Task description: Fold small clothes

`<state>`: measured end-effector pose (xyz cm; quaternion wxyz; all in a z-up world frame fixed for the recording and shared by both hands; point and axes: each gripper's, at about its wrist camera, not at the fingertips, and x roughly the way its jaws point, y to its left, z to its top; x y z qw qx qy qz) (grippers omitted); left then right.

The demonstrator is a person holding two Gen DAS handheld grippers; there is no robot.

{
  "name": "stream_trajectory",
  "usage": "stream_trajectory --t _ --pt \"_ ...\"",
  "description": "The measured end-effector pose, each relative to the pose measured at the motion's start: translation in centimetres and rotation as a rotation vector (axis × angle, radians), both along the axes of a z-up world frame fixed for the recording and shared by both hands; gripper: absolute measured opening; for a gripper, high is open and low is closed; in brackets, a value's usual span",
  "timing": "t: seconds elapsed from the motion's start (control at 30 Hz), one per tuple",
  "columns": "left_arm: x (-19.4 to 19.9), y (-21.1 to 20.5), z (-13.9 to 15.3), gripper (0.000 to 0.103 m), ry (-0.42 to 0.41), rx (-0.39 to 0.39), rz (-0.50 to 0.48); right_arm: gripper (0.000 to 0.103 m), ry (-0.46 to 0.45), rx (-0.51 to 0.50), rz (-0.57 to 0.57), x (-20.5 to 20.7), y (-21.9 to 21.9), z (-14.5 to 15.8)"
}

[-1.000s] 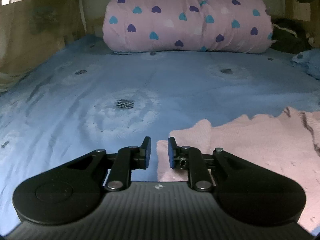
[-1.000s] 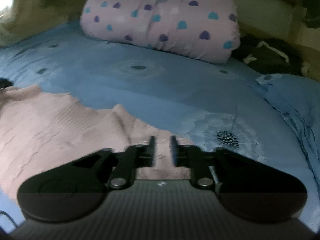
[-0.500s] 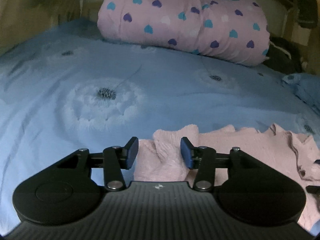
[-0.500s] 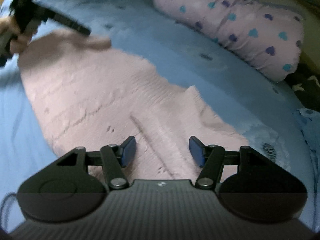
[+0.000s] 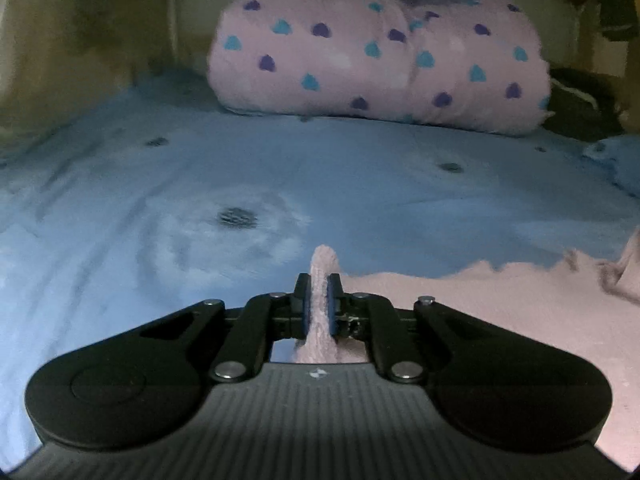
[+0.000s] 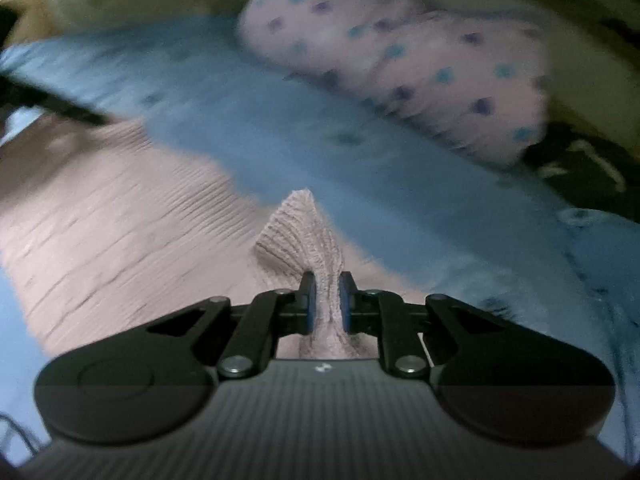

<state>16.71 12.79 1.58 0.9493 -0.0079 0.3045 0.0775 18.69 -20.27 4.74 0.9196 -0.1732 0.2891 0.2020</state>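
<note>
Blue dandelion-print bed sheet (image 5: 360,184), heart-patterned pink quilt roll (image 5: 380,56) at the head. Pink knit garment (image 5: 500,312) spread on the sheet; edges pinched by left claw (image 5: 319,300) and right claw (image 6: 327,300), both just closed

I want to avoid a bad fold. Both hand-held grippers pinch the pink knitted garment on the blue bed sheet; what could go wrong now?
1. The left hand-held gripper pinches only a thin ridge of the pink knitted garment; it may slip out.
2. The right hand-held gripper holds a bunched corner, so the fold may crease.
3. The blue bed sheet might drag.
</note>
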Motion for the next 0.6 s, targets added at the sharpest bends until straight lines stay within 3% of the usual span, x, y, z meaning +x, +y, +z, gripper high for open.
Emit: stream_trajectory --t 0.1,0.17,0.27,0.33,0.4,0.53,0.6 --pt "0.7 0.9 -1.1 0.01 0.057 -0.007 0.048 0.015 -0.023 0.048 -0.139 2.1 -2.0 -0.3" --pt "1.0 0.9 -1.6 0.01 0.08 0.012 0.057 0.015 0.011 0.056 -0.219 3.8 -3.2 -1.5" --pt "1.1 0.8 -2.1 0.01 0.1 0.046 0.054 0.016 0.079 0.042 -0.284 5.4 -4.2 -4.0" --pt "1.2 0.8 -2.3 0.011 0.111 0.048 0.055 0.018 0.071 0.077 -0.304 5.4 -4.6 -4.7" --pt "1.1 0.8 -2.2 0.011 0.109 0.046 0.056 0.026 0.064 0.079 -0.336 5.4 -4.6 -4.5" --pt "0.8 0.5 -1.4 0.012 0.112 0.033 0.038 0.054 0.048 0.101 -0.389 4.4 -5.2 -3.2" --pt "0.4 0.4 -0.8 0.018 0.118 0.023 0.031 0.055 0.044 0.147 -0.412 3.5 -5.9 -2.3"
